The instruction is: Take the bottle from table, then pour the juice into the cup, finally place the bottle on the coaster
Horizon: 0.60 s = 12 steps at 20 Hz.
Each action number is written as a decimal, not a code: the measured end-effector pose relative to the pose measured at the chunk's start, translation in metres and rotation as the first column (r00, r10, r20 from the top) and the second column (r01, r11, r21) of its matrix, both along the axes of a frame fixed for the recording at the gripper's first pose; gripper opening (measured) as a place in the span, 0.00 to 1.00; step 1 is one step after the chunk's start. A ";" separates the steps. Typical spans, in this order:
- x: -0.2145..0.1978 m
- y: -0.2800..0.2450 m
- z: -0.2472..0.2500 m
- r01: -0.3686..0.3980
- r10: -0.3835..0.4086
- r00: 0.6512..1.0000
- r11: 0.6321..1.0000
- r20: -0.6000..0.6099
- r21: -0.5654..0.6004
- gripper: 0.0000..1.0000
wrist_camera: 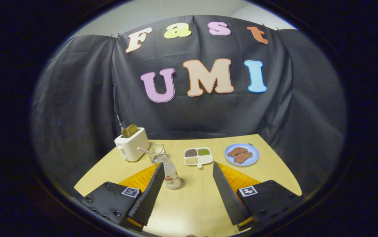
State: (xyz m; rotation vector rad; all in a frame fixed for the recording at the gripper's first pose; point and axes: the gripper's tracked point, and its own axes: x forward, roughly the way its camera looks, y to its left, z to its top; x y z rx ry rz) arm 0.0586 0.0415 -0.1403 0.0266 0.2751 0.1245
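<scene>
**Q.** What is shown, and which step is judged to be in hand?

**A.** The tool (186, 169) is held above the near part of the yellow counter (192, 204), its two ridged fingers (151, 191) spread wide with nothing gripped between them. The bottle (170, 173) is seen upright on the counter, just beside the tip of the left finger and inside the gap, well apart from the right finger. The taking of the bottle is judged to be the step in hand, not yet done. No cup or coaster can be made out with certainty.

**Q.** How is the grasp best made?

**A.** The tool is best shifted left so that the bottle is centred between the fingers, then advanced until the body, not the narrow neck, is flanked. The fingers are closed only then; a glancing touch from the left finger could tip the bottle.

**Q.** What lies beyond?

**A.** Farther off are seen a white toaster (131, 144) at the left, a small wire basket (157, 153), a divided tray (198, 156) and a blue plate (242, 154) at the right.

**Q.** Can any writing be read?

**A.** A red mark and dark characters are seen on the bottle's label, too small to be read. Square black-and-white markers (247, 190) are borne on the tool.
</scene>
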 end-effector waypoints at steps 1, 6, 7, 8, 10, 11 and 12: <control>-0.004 -0.006 0.009 0.008 -0.008 1.000 1.000 0.011 -0.006 0.93; -0.021 -0.040 0.034 0.061 -0.059 0.997 0.997 0.043 -0.037 0.93; -0.023 -0.045 0.036 0.065 -0.063 0.997 0.997 0.045 -0.038 0.93; -0.026 -0.050 0.036 0.072 -0.071 0.997 0.997 0.045 -0.036 0.93; -0.031 -0.060 0.035 0.087 -0.086 0.995 0.996 0.049 -0.034 0.93; -0.033 -0.065 0.035 0.093 -0.092 0.995 0.995 0.050 -0.033 0.93; -0.036 -0.069 0.034 0.097 -0.096 0.995 0.995 0.042 -0.032 0.93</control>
